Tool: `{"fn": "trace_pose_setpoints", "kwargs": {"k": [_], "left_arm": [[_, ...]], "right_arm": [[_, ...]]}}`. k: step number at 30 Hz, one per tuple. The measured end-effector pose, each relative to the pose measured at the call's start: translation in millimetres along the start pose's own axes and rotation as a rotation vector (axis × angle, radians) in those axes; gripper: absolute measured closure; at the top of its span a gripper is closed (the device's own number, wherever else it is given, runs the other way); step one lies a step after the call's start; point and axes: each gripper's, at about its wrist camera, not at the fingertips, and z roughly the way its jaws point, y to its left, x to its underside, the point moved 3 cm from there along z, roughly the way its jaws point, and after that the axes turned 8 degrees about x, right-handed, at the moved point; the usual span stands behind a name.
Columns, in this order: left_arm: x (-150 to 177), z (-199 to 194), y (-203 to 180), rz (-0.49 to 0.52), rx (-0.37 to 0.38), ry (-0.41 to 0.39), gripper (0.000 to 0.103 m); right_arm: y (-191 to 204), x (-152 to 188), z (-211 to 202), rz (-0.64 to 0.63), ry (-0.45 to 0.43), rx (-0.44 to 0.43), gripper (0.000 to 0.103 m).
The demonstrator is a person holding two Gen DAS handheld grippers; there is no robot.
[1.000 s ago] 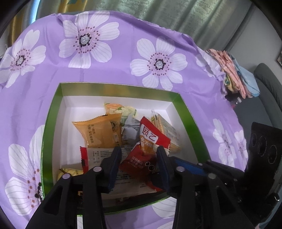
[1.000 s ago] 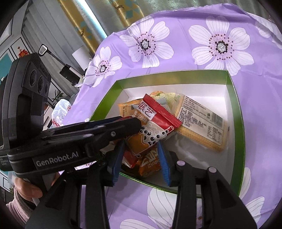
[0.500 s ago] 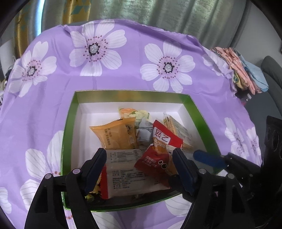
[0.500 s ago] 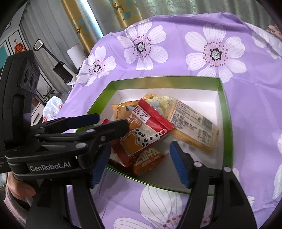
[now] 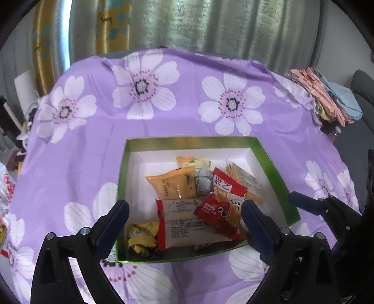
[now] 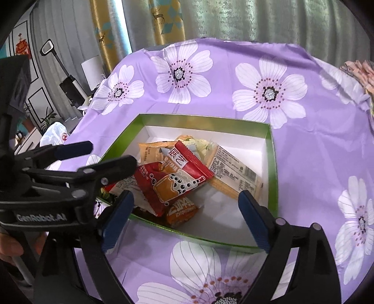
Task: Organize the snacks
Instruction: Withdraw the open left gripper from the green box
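A green-walled box (image 5: 126, 163) with a white floor sits on the purple flowered cloth and holds several snack packets. A red bubble-tea packet (image 5: 224, 205) lies on top, beside an orange packet (image 5: 173, 186) and a white packet (image 5: 187, 222). The box (image 6: 272, 163) and the red packet (image 6: 177, 177) also show in the right wrist view. My left gripper (image 5: 184, 217) is open and empty above the box's near edge. My right gripper (image 6: 184, 205) is open and empty over the near edge. The left gripper (image 6: 88, 154) is seen from the side there.
The purple cloth (image 5: 163, 121) covers the whole table. Folded pink and blue cloths (image 5: 327, 98) lie at its far right edge. Curtains (image 6: 233, 18) hang behind. A white plastic bag (image 6: 53, 135) sits off the table's left side.
Both grippers opened wide, let go of the packets and pulled back and up from the box. The snacks now lie loose inside it.
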Motion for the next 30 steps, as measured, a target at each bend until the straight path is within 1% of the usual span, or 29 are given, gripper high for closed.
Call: {"fn": "trace_pose_setpoints", "kwargs": {"k": [3, 5, 7, 10, 12, 17, 24, 30], "left_arm": [[-0.5, -13.8, -1.5, 0.001, -0.022, -0.025, 0.003], [0.1, -23.3, -2.1, -0.007, -0.033, -0.038, 0.003], [0.8, -32.0, -3.0, -0.016, -0.033, -0.050, 0.002], [0.8, -44.8, -6.8, -0.014, -0.050, -0.062, 0.002], [0.2, -55.0, -10.8, -0.012, -0.078, -0.066, 0.002], [1.3, -82.5, -20.5, -0.003, -0.074, -0.092, 0.002], [-1.9, -112.6, -34.8, 0.031, -0.125, -0.125, 0.002], [-3.4, -131.2, -43.5, 0.043, -0.136, -0.164, 0.002]], "right_arm": [[0.7, -1.4, -11.5, -0.015, -0.019, 0.021, 0.009], [1.7, -2.3, -19.2, -0.024, -0.031, 0.037, 0.002], [2.3, -3.6, -29.5, -0.032, -0.049, 0.043, 0.001], [3.6, -4.4, -43.7, -0.039, -0.068, 0.050, 0.001], [4.2, -4.9, -52.9, -0.044, -0.079, 0.053, 0.001], [8.5, -5.2, -76.8, -0.058, -0.107, 0.060, 0.001], [14.4, -9.9, -113.1, -0.072, -0.154, 0.048, 0.001], [16.7, -12.3, -135.9, -0.075, -0.187, 0.051, 0.001]]}}
